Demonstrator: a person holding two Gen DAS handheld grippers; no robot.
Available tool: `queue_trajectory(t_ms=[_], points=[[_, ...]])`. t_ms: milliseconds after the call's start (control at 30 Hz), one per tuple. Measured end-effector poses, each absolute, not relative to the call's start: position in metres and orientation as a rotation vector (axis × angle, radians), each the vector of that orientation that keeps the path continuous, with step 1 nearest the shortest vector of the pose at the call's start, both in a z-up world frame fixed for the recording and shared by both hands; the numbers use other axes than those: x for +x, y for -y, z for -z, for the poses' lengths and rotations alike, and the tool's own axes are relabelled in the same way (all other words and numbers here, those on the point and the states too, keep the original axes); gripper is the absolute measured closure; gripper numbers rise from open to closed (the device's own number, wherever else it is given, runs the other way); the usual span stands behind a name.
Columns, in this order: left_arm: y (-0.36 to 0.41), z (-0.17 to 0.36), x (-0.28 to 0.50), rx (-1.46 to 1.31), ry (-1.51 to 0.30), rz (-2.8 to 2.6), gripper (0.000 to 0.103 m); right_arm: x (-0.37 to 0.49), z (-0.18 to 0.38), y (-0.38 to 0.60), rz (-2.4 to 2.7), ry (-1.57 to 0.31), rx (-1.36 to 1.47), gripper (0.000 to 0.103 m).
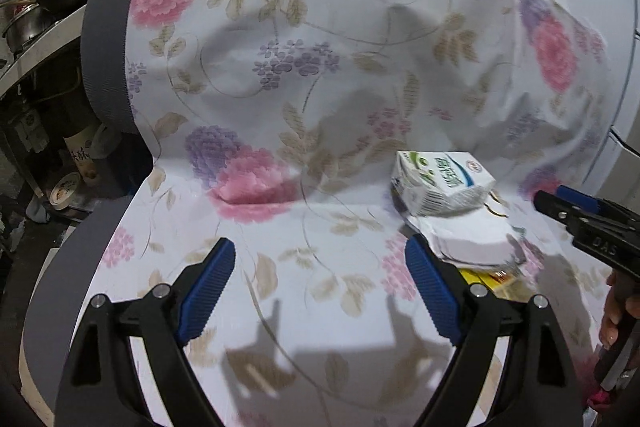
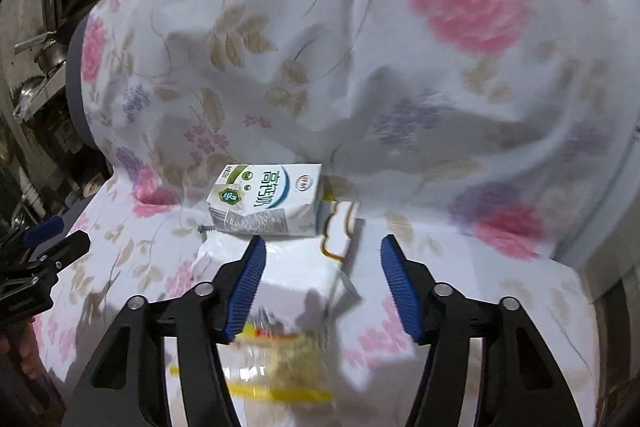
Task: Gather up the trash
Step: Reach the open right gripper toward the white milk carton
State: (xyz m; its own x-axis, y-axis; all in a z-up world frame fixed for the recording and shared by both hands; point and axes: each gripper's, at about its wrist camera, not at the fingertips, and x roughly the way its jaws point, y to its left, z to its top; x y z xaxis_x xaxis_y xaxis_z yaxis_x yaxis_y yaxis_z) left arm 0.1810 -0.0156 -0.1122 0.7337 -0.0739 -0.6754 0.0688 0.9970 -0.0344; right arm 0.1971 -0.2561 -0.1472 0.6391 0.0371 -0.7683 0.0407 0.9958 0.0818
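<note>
Two claws hover above one big floral-printed white cloth (image 2: 400, 87) draped over a grey padded seat (image 1: 106, 39), and both stand wide apart, gripping nothing. Ahead of the right claw (image 2: 322, 281), past its blue ribbed fingertips (image 2: 248, 287), lies the trash: a white and green milk carton (image 2: 266, 201) on its side at the fold where the cloth rises. Just nearer, running under the claw's left finger, sits a crumpled white paper wrapper (image 2: 292, 275), and below the claw a clear plastic bag with yellow stripes (image 2: 276, 367), blurred. A white card with a gold outline (image 2: 340, 231) pokes out beside the carton.

From the left claw (image 1: 320, 293), that pile lies off to its right, the wrapper (image 1: 472, 243) close to its right finger.

Risks, as I judge them: the pieces overlap, so closing on the wrapper may drag the bag or nudge the carton aside. Loose, wrinkled cloth could get pinched along with thin paper and pull the whole cover. Smooth carton faces may slip from the ribbed pads if caught near an edge. Both claws sit near each other, so converging on one piece could make them collide.
</note>
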Motion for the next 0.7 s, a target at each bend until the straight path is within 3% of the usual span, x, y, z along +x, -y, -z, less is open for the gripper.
queue_trajectory(t_ms=[100,333,567,700], points=[[0.014,0.118,0.191,-0.005,-0.753,0.076,0.018,0.222,0.163,0.249,-0.046,-0.906,0.09,0.053],[0.006,0.131,0.196,-0.008,-0.783,0.071,0.018,0.25,0.185,0.243,-0.125,-0.976,0.158,0.05],[-0.014,0.133,0.191,-0.058,-0.794,0.04,0.018,0.223,0.173,0.179,-0.481,-1.028,0.109,0.053],[-0.026,0.131,0.184,-0.073,-0.795,0.013,0.018,0.21,0.153,0.162,-0.45,-0.956,0.022,0.054]])
